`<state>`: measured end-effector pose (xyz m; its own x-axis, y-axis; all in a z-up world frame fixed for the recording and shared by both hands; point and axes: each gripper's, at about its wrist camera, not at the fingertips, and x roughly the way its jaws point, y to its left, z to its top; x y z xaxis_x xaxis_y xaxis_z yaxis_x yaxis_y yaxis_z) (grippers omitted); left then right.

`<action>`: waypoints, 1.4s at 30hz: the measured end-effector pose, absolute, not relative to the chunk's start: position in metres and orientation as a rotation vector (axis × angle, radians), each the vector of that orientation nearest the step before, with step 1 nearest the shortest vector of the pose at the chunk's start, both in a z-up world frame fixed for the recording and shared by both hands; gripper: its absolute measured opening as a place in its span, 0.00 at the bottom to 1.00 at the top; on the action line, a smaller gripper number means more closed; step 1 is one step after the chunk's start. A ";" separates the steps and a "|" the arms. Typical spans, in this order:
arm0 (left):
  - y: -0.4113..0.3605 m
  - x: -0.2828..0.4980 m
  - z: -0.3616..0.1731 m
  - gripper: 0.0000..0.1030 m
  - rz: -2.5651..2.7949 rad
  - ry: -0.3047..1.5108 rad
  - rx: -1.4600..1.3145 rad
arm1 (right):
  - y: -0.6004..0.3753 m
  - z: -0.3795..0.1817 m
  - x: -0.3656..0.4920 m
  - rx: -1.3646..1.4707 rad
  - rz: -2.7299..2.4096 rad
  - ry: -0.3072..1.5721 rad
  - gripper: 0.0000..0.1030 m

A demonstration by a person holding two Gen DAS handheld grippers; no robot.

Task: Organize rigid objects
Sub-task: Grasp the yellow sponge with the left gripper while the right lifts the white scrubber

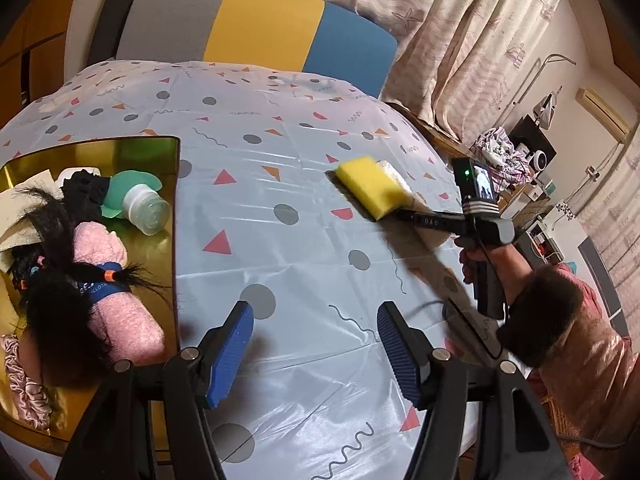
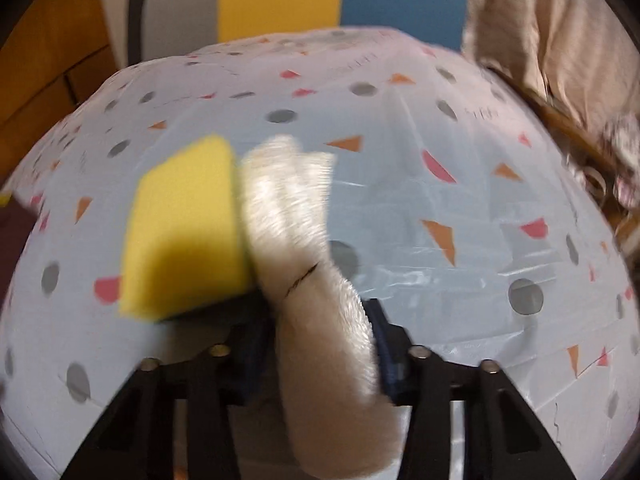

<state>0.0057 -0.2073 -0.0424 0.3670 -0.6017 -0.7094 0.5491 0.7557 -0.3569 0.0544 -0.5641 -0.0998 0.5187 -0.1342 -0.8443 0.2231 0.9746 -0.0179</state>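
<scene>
Your left hand-held gripper hangs open over the glossy, patterned tabletop, its 2 ribbed blue pads holding nothing. Just left of it, 1 shiny gold tray holds 1 rolled pink towel, 1 black wig, 1 clear bottle and 1 pink scrunchie. Further ahead to the right, your right hand-held gripper is clamped on 1 fluffy white duster backed by 1 blocky yellow sponge, low over the tabletop.
</scene>
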 end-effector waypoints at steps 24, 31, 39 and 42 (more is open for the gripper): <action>-0.402 0.079 -0.058 0.81 -0.697 0.975 0.168 | -0.537 -0.109 -0.053 0.266 -0.458 0.843 0.36; -0.457 0.098 -0.066 0.82 -0.683 0.905 0.272 | -0.538 -0.110 -0.057 0.284 -0.453 0.824 0.36; -0.479 0.115 -0.097 0.83 -0.635 0.950 0.328 | -0.541 -0.110 -0.059 0.311 -0.444 0.807 0.36; -0.477 0.117 -0.111 0.83 -0.615 0.962 0.329 | -0.541 -0.110 -0.059 0.306 -0.446 0.806 0.36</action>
